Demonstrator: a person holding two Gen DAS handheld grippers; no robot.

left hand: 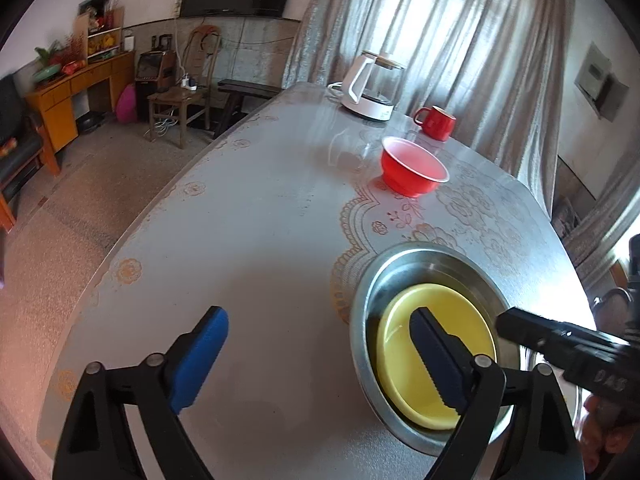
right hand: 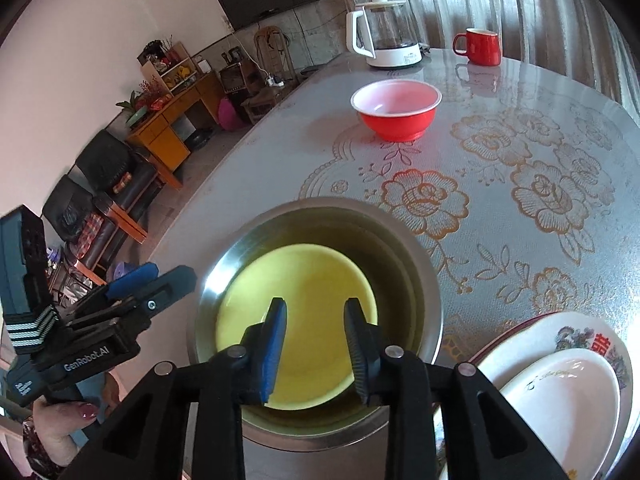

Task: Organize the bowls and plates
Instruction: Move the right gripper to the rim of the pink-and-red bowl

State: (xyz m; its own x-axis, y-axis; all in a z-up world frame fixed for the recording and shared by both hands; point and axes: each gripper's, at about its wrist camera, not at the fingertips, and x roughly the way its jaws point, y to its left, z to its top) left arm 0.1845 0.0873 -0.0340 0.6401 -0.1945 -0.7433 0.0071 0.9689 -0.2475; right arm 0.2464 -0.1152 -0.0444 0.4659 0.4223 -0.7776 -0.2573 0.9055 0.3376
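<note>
A yellow plate [left hand: 396,344] [right hand: 304,276] lies inside a steel bowl [left hand: 358,312] [right hand: 416,280] on the flowered table. My left gripper [left hand: 318,318] stands wide open. Its right finger hangs over the yellow plate, its left finger over bare table, and nothing is between them. My right gripper [right hand: 315,304] hovers above the yellow plate with a narrow gap between its pads, which touch nothing. A red bowl [left hand: 412,168] [right hand: 396,116] with a pale inside sits farther back. Two white plates [right hand: 560,396] are stacked at the near right, the lower one decorated.
A white kettle [left hand: 372,84] [right hand: 384,36] and a red mug [left hand: 436,122] [right hand: 480,46] stand at the table's far end by the curtain. The table edge [left hand: 172,196] drops to the floor on the left. The left gripper [right hand: 160,276], held by a hand [right hand: 64,420], shows beside the steel bowl.
</note>
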